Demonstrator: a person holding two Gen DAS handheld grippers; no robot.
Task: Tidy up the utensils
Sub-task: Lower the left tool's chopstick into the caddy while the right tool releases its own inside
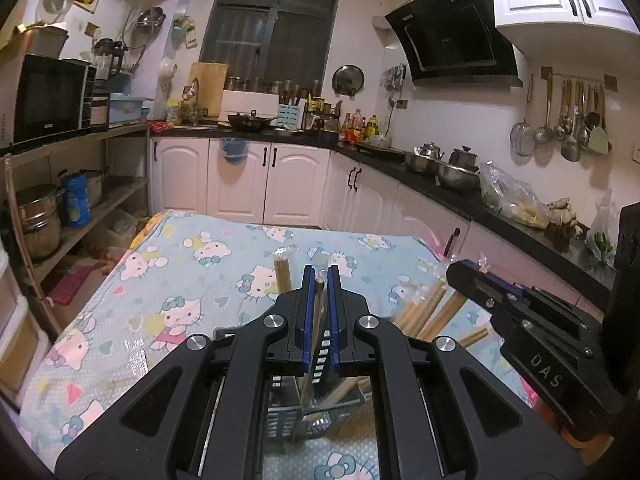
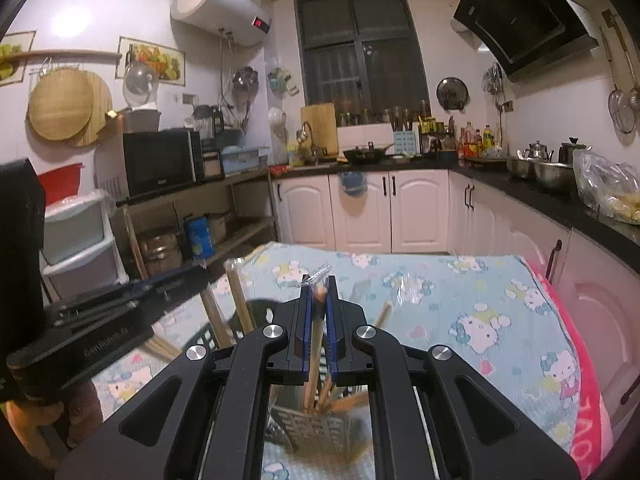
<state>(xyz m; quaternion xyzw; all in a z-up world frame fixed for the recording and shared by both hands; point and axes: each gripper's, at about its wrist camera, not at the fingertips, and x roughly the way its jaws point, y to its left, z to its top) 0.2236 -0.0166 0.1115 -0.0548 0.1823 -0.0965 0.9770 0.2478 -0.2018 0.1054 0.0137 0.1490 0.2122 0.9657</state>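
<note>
Read "DAS" in pale letters on the right claw's black body at the right edge of the left wrist view; found faint, unreadable lettering on the left claw's body at lower left of the right wrist view. Noted a Hello Kitty cloth covering the desk, a red digital readout, too small to read, on the white water heater at upper left, a black microwave at far left, and a range hood at upper right.

Saw a grey slotted utensil holder low in the centre of both views, directly under the claws, crowded with wooden chopsticks leaning out to the right and partly blocking the cloth behind.

Found the left claw nearly pressed together, pinching one plastic-wrapped chopstick standing up out of the holder. Found the right claw likewise pinched on a wrapped chopstick pair, clear wrapper sticking up past the tips. Both claws close side by side above the holder.
</note>
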